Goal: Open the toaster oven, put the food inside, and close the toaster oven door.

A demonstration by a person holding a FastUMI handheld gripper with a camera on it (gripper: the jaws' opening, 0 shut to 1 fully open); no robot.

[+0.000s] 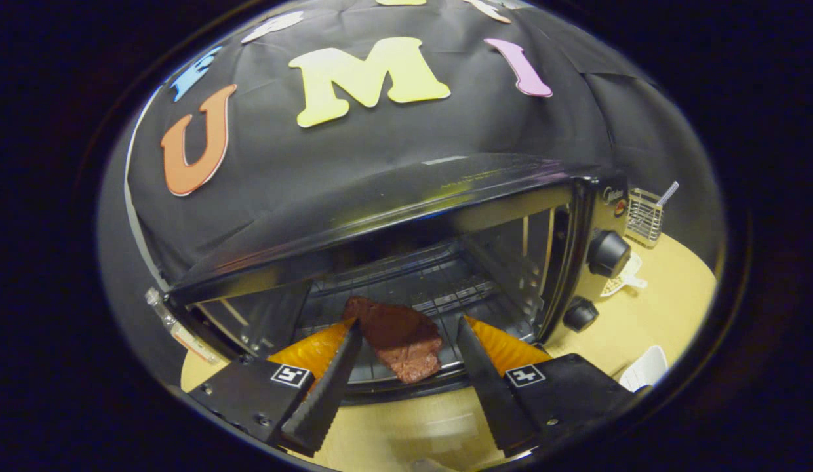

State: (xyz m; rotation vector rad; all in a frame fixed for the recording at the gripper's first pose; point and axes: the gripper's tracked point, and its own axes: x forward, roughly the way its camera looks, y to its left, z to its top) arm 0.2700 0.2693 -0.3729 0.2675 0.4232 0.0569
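The toaster oven (406, 262) stands open on the counter (649, 314), and the food (400, 337), a reddish-brown slab, lies on the wire rack (439, 288) at the cavity's front edge. It sits just ahead of the gripper (406, 331), its long axis running from deep in the oven toward the jaws. The jaws are spread apart, gripping nothing, the food lying clear between their tips.

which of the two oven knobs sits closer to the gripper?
The lower knob: smaller in view, at the control panel's bottom, just beyond the open gripper. The upper knob sits above it, farther off.
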